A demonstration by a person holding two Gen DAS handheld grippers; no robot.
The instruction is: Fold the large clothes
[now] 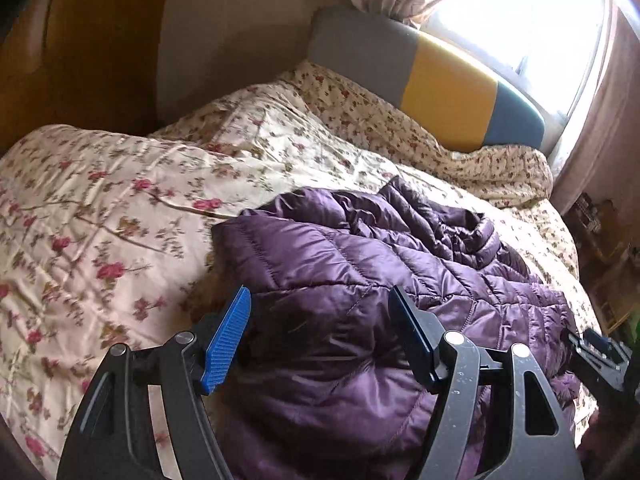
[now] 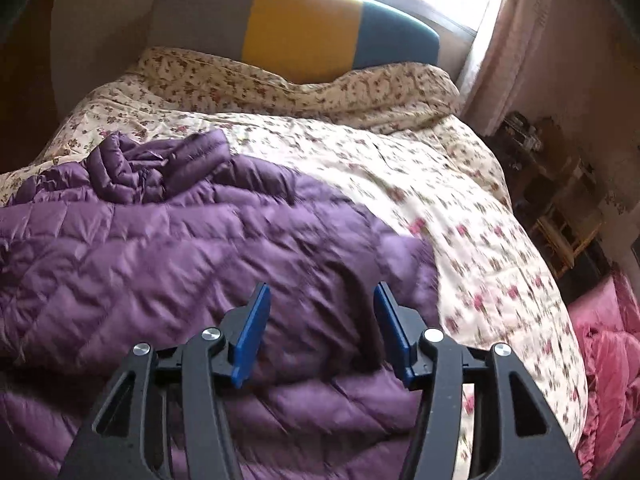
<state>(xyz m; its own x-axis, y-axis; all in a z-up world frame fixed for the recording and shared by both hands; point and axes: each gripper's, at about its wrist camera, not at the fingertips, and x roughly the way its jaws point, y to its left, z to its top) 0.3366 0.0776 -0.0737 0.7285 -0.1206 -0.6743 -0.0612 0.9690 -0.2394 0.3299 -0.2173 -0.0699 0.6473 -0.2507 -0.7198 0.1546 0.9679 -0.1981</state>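
A shiny purple quilted down jacket (image 1: 360,280) lies spread and rumpled on a bed covered by a cream floral-print quilt (image 1: 100,208), its bunched collar end (image 2: 160,160) heaped toward the headboard.

In the left wrist view the jacket fills the frame from the centre toward 5 o'clock, with bare quilt stretching away to 9 o'clock. The left claw (image 1: 320,320) hangs over the jacket's near edge, its blue-padded fingers (image 1: 228,344) standing well apart with nothing gripped between them. At about 4 o'clock, at the frame's edge, part of the right claw (image 1: 596,348) shows beside the jacket.

In the right wrist view the jacket runs from 9 o'clock down to 6 o'clock, and the quilt shows bare from the centre toward 3 o'clock. The right claw (image 2: 320,332) is parted above the purple fabric, with no cloth between its blue pads; the picture here is motion-blurred.

Beyond the jacket, at 12 o'clock, a smaller-flowered cream cover (image 2: 280,84) is rumpled against a padded headboard of grey, yellow and teal panels (image 2: 300,28). A bright window with pale pink curtains (image 1: 600,120) lies behind it. Pink quilted bedding (image 2: 608,340) shows at 4 o'clock beside the bed in the right wrist view, with cluttered wooden shelves (image 2: 560,208) above it.
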